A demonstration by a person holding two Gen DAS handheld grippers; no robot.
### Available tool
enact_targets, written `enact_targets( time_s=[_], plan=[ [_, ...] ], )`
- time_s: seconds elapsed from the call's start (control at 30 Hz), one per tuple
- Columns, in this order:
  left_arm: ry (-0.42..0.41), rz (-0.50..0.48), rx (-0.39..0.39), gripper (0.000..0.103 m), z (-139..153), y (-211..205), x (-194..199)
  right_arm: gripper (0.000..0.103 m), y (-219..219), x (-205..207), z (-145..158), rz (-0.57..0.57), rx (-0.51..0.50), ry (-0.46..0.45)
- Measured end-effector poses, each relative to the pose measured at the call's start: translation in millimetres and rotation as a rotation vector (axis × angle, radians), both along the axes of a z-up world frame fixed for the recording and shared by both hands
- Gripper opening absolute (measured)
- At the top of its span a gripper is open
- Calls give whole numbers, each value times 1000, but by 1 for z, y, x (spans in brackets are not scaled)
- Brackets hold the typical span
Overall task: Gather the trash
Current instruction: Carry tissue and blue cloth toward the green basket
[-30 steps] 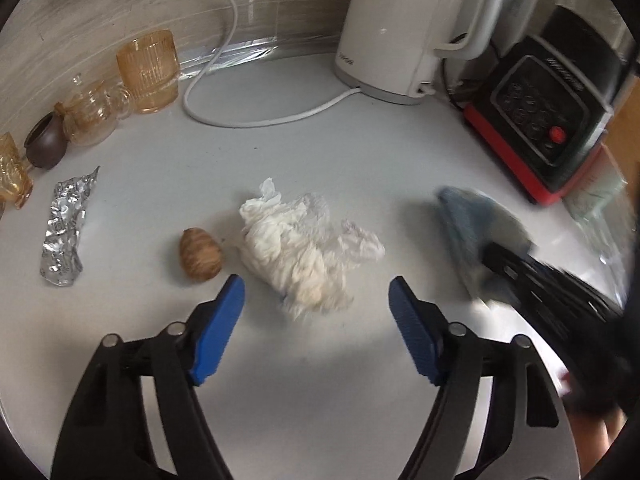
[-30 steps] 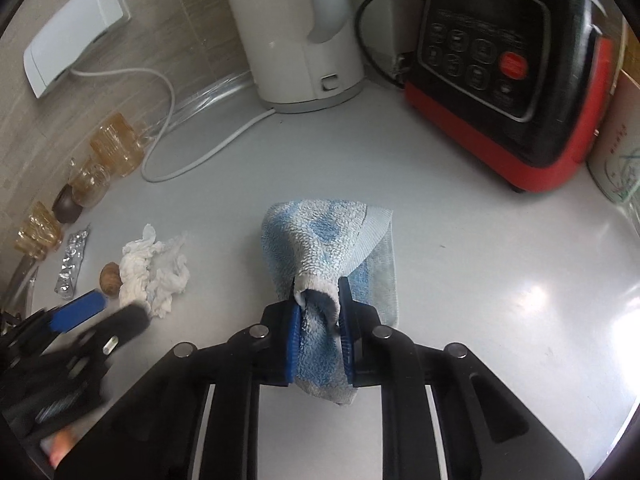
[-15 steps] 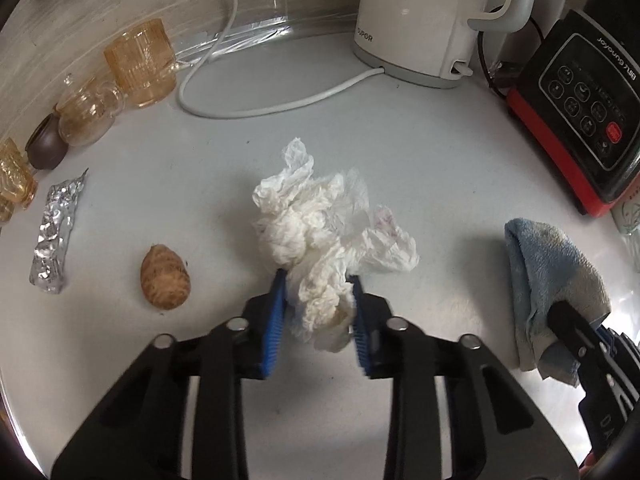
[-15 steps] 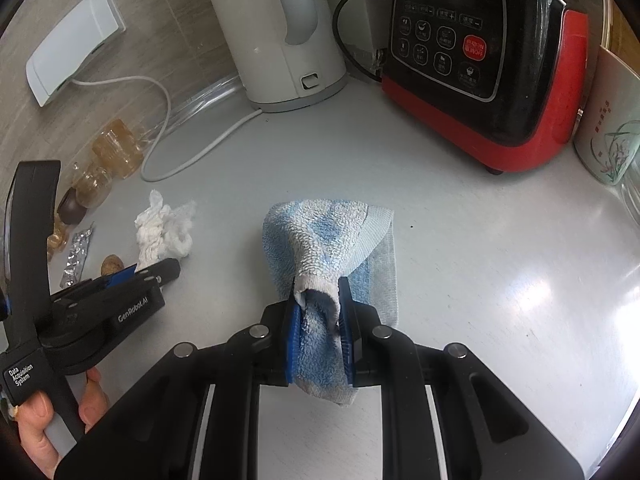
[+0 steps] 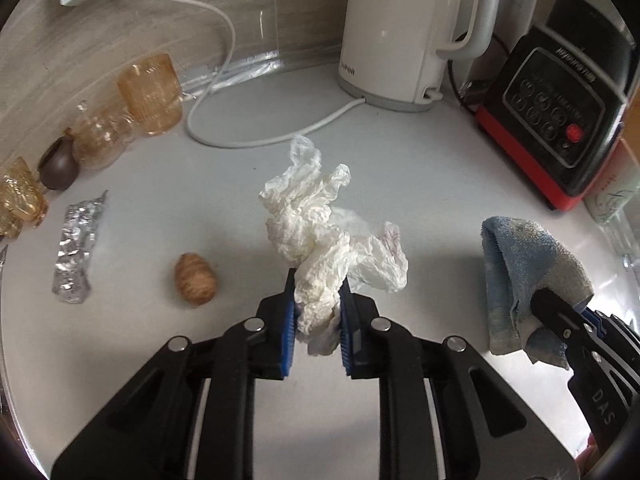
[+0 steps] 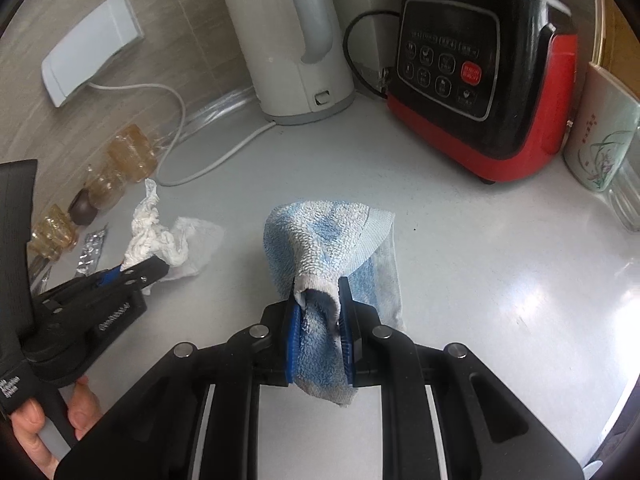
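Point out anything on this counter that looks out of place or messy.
A flattened foil wrapper and a brown nut-like shell lie loose on the white counter, in front of the amber glasses. The crumpled tissue is pinched in the left tongs. Nothing looks spilled or broken.

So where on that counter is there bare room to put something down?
The widest bare patch lies right of the blue towel, in front of the red-and-black appliance. A smaller one lies between the kettle and the crumpled tissue. The left edge is crowded: amber glasses, foil wrapper, brown nut.
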State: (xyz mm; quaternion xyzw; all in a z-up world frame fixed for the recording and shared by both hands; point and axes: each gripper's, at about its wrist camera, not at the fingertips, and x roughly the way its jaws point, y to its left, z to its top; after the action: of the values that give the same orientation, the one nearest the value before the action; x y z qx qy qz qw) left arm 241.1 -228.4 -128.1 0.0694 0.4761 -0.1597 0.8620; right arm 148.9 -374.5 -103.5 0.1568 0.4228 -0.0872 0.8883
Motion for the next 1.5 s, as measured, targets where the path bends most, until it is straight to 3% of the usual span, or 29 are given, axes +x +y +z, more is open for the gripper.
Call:
enact_targets(
  time_s=[0.37,0.63,0.8,1.03,1.5],
  plan=[
    [-18,-27,-42,18,53,52,-84,18,44,-90,54,51,-8,-80],
    [-15,-47,-61,18,73,97,-178,17,82,-176,80,145,-1,-114],
    [-3,-83,-30,18,67,124,-239,17,106,-231,79,222,6,-100],
    [89,-56,-56,18,45,166,-310,17,130,-283,65,330,33,-52],
    [143,6,-43,19,25,185,-357,18,164,-323,40,501,39,15]
  ],
)
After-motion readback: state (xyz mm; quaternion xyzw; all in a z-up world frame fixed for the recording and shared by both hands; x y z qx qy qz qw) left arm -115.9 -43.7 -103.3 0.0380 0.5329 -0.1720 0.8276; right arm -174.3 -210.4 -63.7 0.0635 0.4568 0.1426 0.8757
